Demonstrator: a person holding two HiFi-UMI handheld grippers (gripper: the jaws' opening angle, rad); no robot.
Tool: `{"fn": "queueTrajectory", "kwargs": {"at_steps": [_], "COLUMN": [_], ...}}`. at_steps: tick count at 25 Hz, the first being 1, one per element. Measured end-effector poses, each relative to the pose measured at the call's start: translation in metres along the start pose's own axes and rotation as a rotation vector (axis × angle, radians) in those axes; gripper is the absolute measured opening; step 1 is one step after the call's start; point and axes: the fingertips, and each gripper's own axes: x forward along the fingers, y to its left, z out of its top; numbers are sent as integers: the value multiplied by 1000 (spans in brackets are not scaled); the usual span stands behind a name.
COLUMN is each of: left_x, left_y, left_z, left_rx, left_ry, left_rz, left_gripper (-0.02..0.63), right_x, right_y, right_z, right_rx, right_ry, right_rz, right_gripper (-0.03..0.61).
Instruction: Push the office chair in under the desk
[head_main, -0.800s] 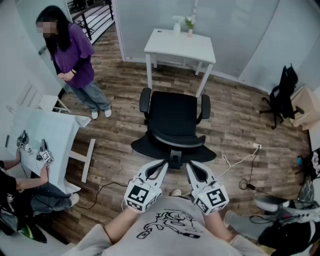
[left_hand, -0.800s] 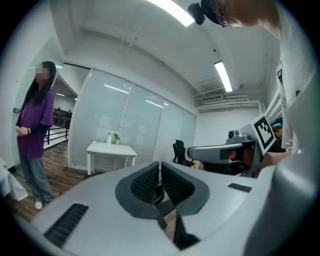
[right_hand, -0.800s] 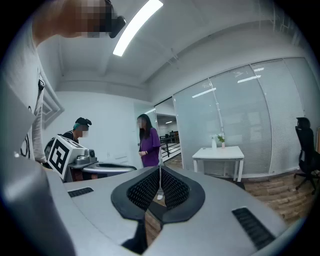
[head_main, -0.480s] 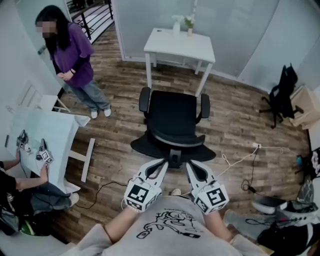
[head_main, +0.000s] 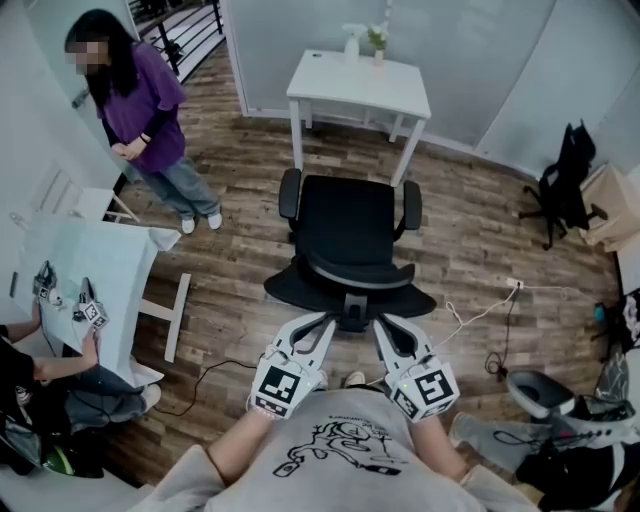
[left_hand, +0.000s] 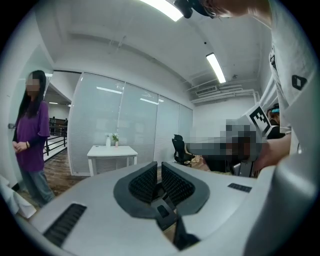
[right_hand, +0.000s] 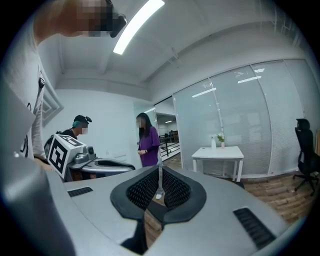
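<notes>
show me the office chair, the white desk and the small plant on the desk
office chair (head_main: 348, 222): head view, middle of the black seat
white desk (head_main: 345, 85): head view, bare part of the tabletop
small plant (head_main: 378, 41): head view, its green leaves

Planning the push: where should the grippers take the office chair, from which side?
The backrest top edge, from the person's side: it faces the person and the seat points at the white desk. Left gripper and right gripper are shut, so probably press, not clamp.
</notes>
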Motion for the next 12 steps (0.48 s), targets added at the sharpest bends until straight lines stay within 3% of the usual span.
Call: {"fn": "queueTrajectory", "kwargs": {"at_steps": [6, 12], "left_x": [1, 13], "left_y": [11, 19], "left_z": [-19, -58], "left_rx": [115, 264], "left_ry": [55, 168], "left_rz": [-9, -36], "left_gripper": [20, 25], "right_x": [3, 7], "right_y": [4, -7], "right_z": [-17, -47], "right_rx": [-40, -152], "right_ry": [50, 134], "right_rz": [17, 22], "right_gripper": [44, 48]}}
